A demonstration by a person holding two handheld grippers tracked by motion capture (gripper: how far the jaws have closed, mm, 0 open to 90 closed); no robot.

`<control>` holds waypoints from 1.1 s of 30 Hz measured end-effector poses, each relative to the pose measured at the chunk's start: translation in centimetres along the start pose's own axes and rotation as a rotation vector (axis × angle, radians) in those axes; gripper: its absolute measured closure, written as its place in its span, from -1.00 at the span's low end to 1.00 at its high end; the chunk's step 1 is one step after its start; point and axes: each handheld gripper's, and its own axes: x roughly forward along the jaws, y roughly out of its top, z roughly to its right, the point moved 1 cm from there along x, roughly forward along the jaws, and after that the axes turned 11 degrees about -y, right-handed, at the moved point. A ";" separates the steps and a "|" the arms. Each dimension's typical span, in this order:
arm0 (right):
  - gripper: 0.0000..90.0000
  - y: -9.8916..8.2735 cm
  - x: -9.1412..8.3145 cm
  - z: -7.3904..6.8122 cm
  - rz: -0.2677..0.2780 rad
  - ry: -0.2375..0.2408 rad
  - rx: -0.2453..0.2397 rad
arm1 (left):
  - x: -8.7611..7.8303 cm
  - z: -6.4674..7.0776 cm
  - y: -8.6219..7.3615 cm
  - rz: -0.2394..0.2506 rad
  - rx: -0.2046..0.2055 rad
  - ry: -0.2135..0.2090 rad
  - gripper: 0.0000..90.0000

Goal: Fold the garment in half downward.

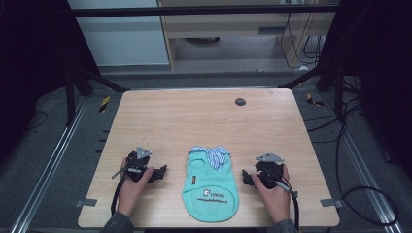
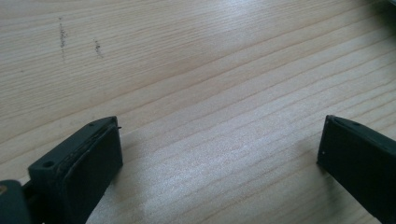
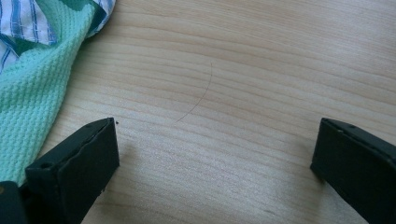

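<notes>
So far we have nothing in hand: the left gripper (image 1: pixel 159 171) rests on the table (image 1: pixel 204 116) with its jaws spread wide over bare wood, and the right gripper (image 1: pixel 248 177) sits likewise, jaws wide apart and empty. Between them, near the front edge, lies the small mint-green garment (image 1: pixel 211 187), flat, with its striped collar (image 1: pixel 210 154) at the far end and a printed patch toward the hem. In the right gripper view the green knit (image 3: pixel 28 102) comes up just beside one jaw, apart from it as far as we can tell.

What could trip us up from here, in our judgement, is the cloth itself (thin knit lying flat on smooth wood gives the jaws little to bite). If we come in too level, a jaw may push the fabric ahead and bunch it instead of getting under an edge. If we pinch too deep, we may catch both layers and lift the whole piece askew. Should the two sides not move together, the garment could twist or slide toward the table's front edge, which is close, and slip off.
</notes>
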 end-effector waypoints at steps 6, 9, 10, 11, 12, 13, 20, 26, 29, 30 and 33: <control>-0.99 0.1 0.2 0.0 0.003 0.007 -0.013 | -0.2 0.1 -0.3 0.000 0.014 -0.015 -1.00; -0.99 0.2 0.2 -0.1 0.001 0.009 -0.004 | -0.3 0.2 -0.3 -0.005 0.019 -0.016 -1.00; -0.99 0.2 0.2 -0.1 0.000 0.008 -0.004 | -0.3 0.2 -0.3 -0.005 0.019 -0.016 -1.00; -0.99 0.2 0.2 -0.1 0.000 0.008 -0.004 | -0.3 0.2 -0.3 -0.005 0.019 -0.016 -1.00; -0.99 0.2 0.2 -0.1 0.001 0.008 -0.005 | -0.3 0.2 -0.3 -0.006 0.019 -0.016 -1.00; -0.99 0.2 0.2 -0.1 0.002 0.010 -0.004 | -0.3 0.2 -0.3 -0.005 0.019 -0.017 -1.00; -0.88 0.2 0.1 -0.2 0.012 0.011 -0.003 | -0.4 0.2 -0.4 -0.002 0.025 -0.026 -1.00; -0.64 0.6 0.1 -0.3 0.032 0.031 -0.021 | -0.8 0.4 -0.3 0.018 0.034 -0.050 -0.90; -0.53 1.1 -0.4 -0.6 0.060 0.054 -0.029 | -1.2 0.5 -0.1 0.036 0.043 -0.055 -0.85; -0.50 1.1 -0.6 -0.7 0.066 0.053 -0.033 | -1.3 0.5 -0.1 0.038 0.047 -0.064 -0.83; -0.41 1.3 -0.9 -0.9 0.079 0.051 -0.051 | -1.4 0.6 -0.1 0.043 0.049 -0.072 -0.80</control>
